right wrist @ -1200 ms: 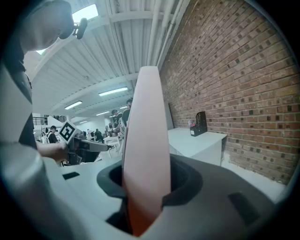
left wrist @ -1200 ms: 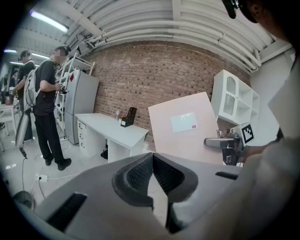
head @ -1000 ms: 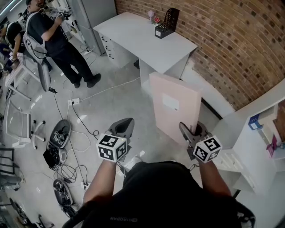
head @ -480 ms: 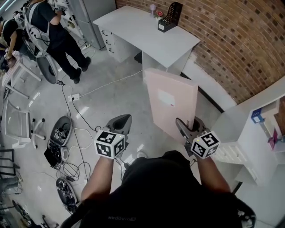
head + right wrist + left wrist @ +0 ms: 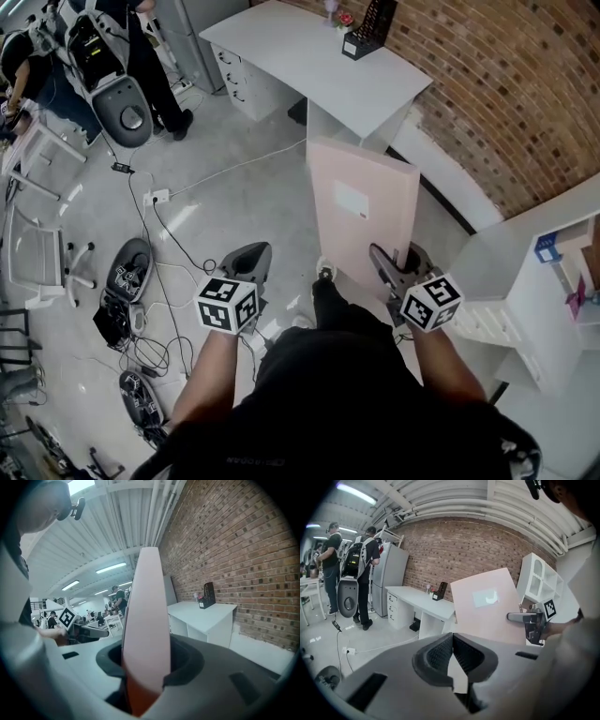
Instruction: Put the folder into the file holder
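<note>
Head view, white desk [image 5: 309, 58]: fills the top centre of the frame and stands against the brick wall [image 5: 506, 103].
Folder [image 5: 361, 214]: a pale pink sheet at frame centre, carried in the air over the floor, well short of the desk. Its long axis stands upright and its broad face turns toward frame left.
File holder [image 5: 368, 26]: a black slotted rack at the very top of the frame, on the desk's far edge by the wall. It lies straight up-frame from the folder and well apart from it.
Right gripper [image 5: 397, 264]: low and right of centre, pinching the folder by its lower edge. In the right gripper view the pink edge rises between the jaws. They have just been easing open a little, yet the folder sits between them and stays aloft.
Left gripper [image 5: 247, 264]: low and left of centre, jaws pressed together on nothing, beside the folder without touching it.
Coming move, as a judgement: carry the folder up-frame over the desk, keeping it upright so its lower edge meets a slot. The right hand bears the load and is the nearer one.
</note>
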{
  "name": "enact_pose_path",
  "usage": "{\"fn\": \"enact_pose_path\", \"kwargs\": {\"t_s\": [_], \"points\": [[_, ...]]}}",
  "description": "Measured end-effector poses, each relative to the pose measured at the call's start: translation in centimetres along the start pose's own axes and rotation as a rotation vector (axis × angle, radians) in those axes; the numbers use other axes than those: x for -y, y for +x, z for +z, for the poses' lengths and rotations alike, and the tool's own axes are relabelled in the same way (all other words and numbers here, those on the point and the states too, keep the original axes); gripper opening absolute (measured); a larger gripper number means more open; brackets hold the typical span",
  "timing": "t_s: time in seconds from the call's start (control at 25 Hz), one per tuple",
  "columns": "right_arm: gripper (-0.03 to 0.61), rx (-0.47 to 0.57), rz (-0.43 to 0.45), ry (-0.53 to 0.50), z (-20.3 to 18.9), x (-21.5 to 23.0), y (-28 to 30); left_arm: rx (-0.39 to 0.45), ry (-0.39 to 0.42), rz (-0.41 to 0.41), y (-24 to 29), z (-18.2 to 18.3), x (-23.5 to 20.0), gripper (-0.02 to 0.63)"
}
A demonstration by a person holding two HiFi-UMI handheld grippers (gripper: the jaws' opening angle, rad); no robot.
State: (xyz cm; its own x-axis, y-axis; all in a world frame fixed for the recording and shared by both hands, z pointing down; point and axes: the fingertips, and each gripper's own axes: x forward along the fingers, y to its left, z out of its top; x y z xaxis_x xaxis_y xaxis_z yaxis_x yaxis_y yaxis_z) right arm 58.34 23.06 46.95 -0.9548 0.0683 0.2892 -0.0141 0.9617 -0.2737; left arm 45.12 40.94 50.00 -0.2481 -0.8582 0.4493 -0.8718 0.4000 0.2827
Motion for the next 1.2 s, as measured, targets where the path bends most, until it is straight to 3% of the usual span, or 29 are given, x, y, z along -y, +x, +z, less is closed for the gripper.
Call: {"fn": "enact_pose_path", "kwargs": {"t_s": [0.36,0.8,1.0,1.2], "points": [[0.172,0.001,0.057,0.061,2.7,2.6,9.5,-0.016,0.027,0.038,2.5,3.3,-5.1,0.003],[0.173,0.036,0.100,0.039,10.9,10.8,19.7,0.042,0.063,0.059,12.9,14.3,-11.0,0.003],[0.173,0.053,0.095,0.053,12.5,15.1,22.9,0.045,0.084,0.055,17.3,16.2,-12.0,0.003],[0.172,0.014,0.092,0.073,12.1,16.6,24.7,0.017,0.058,0.091,19.4,16.8,-13.9,0.003]]}}
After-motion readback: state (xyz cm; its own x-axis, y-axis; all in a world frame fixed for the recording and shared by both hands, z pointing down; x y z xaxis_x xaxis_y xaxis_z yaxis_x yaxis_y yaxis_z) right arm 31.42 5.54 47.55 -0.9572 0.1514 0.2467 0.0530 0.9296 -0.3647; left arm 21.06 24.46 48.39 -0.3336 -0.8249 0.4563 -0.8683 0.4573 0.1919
